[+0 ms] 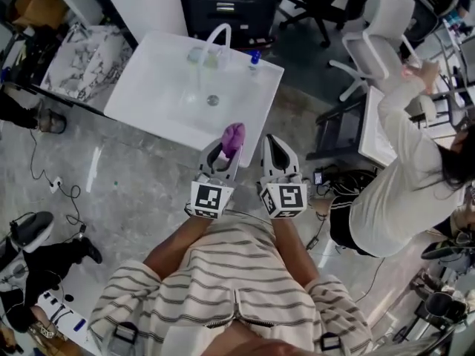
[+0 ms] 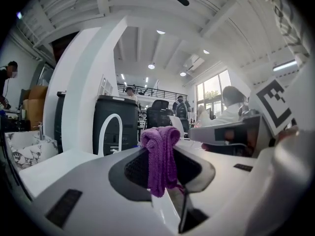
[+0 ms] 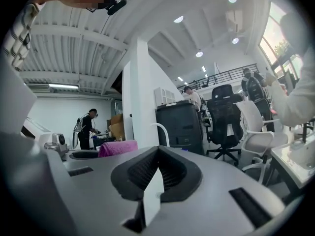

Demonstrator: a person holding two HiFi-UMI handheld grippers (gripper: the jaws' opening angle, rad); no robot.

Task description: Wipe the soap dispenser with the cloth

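The left gripper (image 1: 226,153) pinches a fuzzy purple cloth (image 2: 160,154), folded and hanging down. The right gripper (image 3: 156,173) is pressed together, empty. The small soap dispenser (image 1: 254,57) stands on the back rim of the smooth white sink (image 1: 159,87).

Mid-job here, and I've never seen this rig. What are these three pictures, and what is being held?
There is no robot: a person holds a pair of tongs in each hand. The head view looks steeply down from that person's head. In it the left tongs and the right tongs point toward a white sink with a curved tap and a small blue-topped bottle on its rim. The other two pictures come from cameras riding on each pair of tongs, looking along the jaws. The left tongs are shut on a purple cloth, bunched between the jaws. The right tongs are shut and empty.
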